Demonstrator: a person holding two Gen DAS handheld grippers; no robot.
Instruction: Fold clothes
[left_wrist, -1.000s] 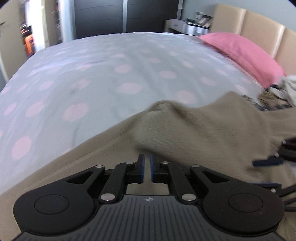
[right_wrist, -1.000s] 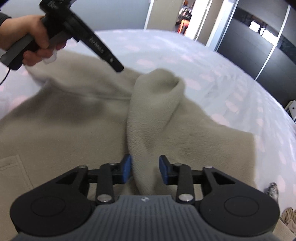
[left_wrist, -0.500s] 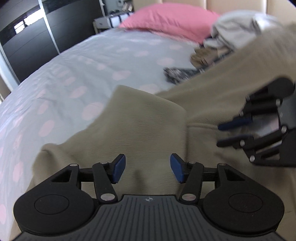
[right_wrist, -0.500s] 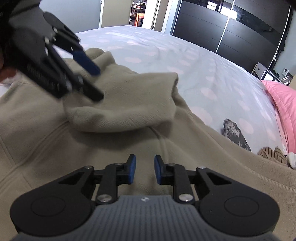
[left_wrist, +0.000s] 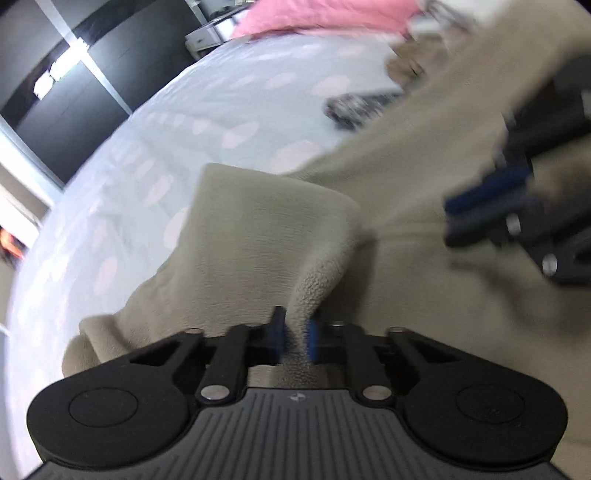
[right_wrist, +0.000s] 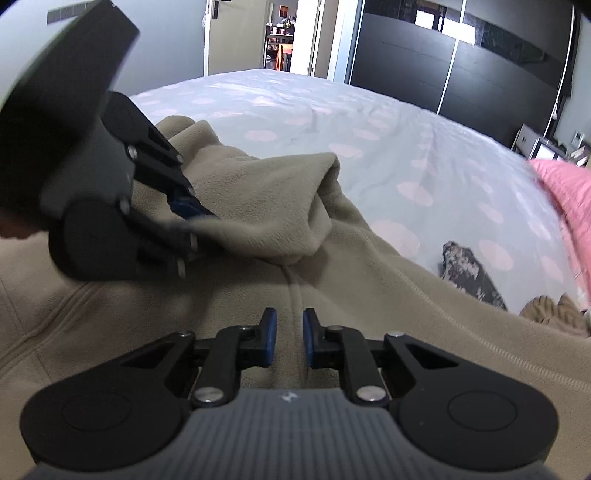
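Left gripper (left_wrist: 294, 338) pinches a ridge of the beige fleece (left_wrist: 406, 288); pinch point partly blurred. Right gripper (right_wrist: 289, 339) slightly parted, holding nothing, fleece seam underneath, contact unclear. Fleece spread on dotted bedspread (right_wrist: 388, 147).

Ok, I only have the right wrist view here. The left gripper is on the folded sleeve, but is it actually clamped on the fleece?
Observer: Yes. In the left wrist view the left gripper is shut on a ridge of the beige fleece sleeve, pinched between its blue pads.
Operator: And how does my right gripper look from that side?
Observer: The right gripper is blurred there, above the fleece body; open or shut cannot be read from that view.
Operator: Anything behind the fleece I miss?
Observer: Pale laundry lies against the pink pillow.
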